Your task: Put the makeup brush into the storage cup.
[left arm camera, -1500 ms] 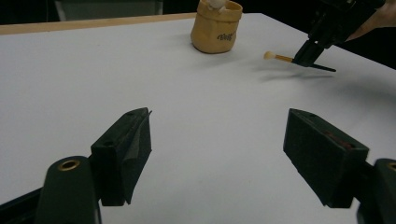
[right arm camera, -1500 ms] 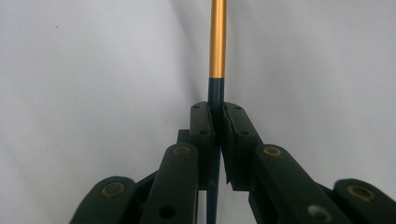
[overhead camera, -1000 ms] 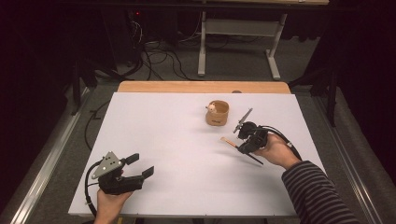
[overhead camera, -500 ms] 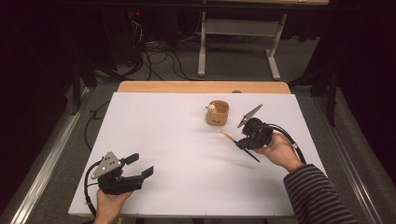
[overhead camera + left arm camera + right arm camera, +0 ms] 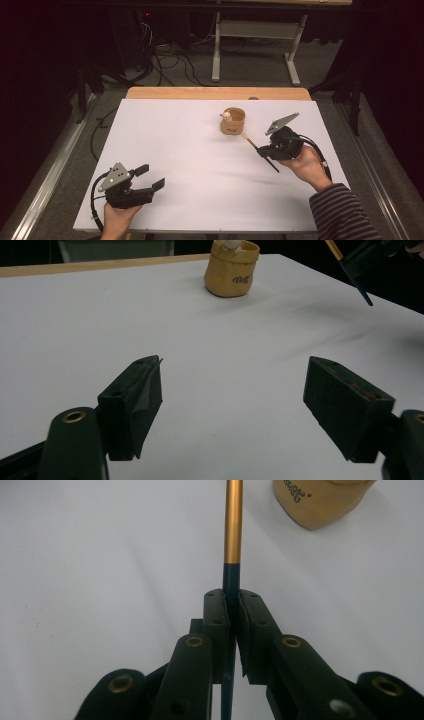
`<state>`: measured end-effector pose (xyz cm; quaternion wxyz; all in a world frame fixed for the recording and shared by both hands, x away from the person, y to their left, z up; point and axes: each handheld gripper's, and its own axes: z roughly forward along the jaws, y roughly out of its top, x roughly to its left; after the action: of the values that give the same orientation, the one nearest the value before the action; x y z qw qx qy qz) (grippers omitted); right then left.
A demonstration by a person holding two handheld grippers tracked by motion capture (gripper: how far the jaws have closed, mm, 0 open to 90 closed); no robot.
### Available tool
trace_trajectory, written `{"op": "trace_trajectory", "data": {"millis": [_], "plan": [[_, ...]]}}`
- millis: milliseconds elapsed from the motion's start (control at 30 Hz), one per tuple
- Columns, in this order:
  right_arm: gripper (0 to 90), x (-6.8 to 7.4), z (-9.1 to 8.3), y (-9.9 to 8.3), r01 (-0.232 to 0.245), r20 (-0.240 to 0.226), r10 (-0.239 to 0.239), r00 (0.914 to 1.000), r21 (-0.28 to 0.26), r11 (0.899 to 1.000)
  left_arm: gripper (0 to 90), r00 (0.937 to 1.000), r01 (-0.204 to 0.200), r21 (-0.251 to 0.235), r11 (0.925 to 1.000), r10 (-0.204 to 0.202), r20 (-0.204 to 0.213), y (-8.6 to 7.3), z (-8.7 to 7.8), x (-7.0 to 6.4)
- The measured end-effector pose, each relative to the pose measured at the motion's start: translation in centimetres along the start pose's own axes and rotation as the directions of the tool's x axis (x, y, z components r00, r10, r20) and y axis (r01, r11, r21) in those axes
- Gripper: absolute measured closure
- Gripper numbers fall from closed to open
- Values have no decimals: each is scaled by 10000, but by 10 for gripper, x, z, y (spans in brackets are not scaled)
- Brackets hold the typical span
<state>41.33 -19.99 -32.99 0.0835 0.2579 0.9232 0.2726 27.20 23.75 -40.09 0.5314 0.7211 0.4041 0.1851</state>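
Observation:
My right gripper (image 5: 263, 148) is shut on a slim brush (image 5: 250, 141) with a gold upper handle and a dark lower part, held slanted above the white table (image 5: 175, 135). The brush's pale end points toward a small tan cup (image 5: 233, 121) with something white inside, just to the far left of it. In the right gripper view the jaws (image 5: 233, 597) clamp the dark section of the brush (image 5: 233, 525), with the cup (image 5: 320, 500) ahead to the right. My left gripper (image 5: 152, 176) sits open near the front left, nothing between its fingers (image 5: 135, 405); the cup (image 5: 231, 267) is far ahead.
A wooden strip (image 5: 200, 93) runs along the table's far edge. Beyond it are cables (image 5: 165, 55) and a white desk frame (image 5: 250, 45) on the floor. A metal rail (image 5: 55, 165) runs along the left side. The striped sleeve (image 5: 345, 215) comes in at the bottom right.
The right gripper has carried the brush a little farther from the person, its pale end now closer to the cup. The left gripper has stayed still.

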Motion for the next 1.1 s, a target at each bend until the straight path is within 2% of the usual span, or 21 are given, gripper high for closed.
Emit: {"op": "trace_trajectory", "data": {"millis": [100, 233, 300, 400, 633, 733, 933, 1100], "plan": [[857, 0, -2, -3, 63, 0, -63, 10000, -359, 9993, 242, 10000, -52, 7, 10000, 52, 4, 0, 0, -1], [857, 2, -9, -5, -136, 44, 141, 9999, -898, 9959, 242, 10000, -38, -28, 10000, 38, 6, 0, 0, -1], [857, 2, -13, -5, -188, 37, 194, 9998, -1282, 9916, 242, 10000, -35, -52, 10000, 35, 14, 0, 0, -2], [857, 1, -17, -4, -512, -1, 520, 9986, -1685, 9844, 242, 10000, -56, -52, 10000, 56, 24, 0, 0, -2], [857, -7, -18, -2, -804, 80, 838, 9964, -2064, 9752, 242, 10000, -48, -57, 10000, 49, 25, 0, 0, -1], [857, -10, -19, 2, -982, 42, 1019, 9948, -2302, 9682, 242, 10000, -57, -55, 10000, 57, 14, 0, 0, -2], [857, -15, -21, 10, -1100, 51, 1157, 9933, -2705, 9564, 243, 10000, -65, -76, 10000, 65, -28, 0, -1, -1], [857, -19, -21, 14, -1141, 226, 1257, 9918, -2851, 9517, 244, 10000, -90, -65, 9999, 90, -21, 0, 0, -1]]}}
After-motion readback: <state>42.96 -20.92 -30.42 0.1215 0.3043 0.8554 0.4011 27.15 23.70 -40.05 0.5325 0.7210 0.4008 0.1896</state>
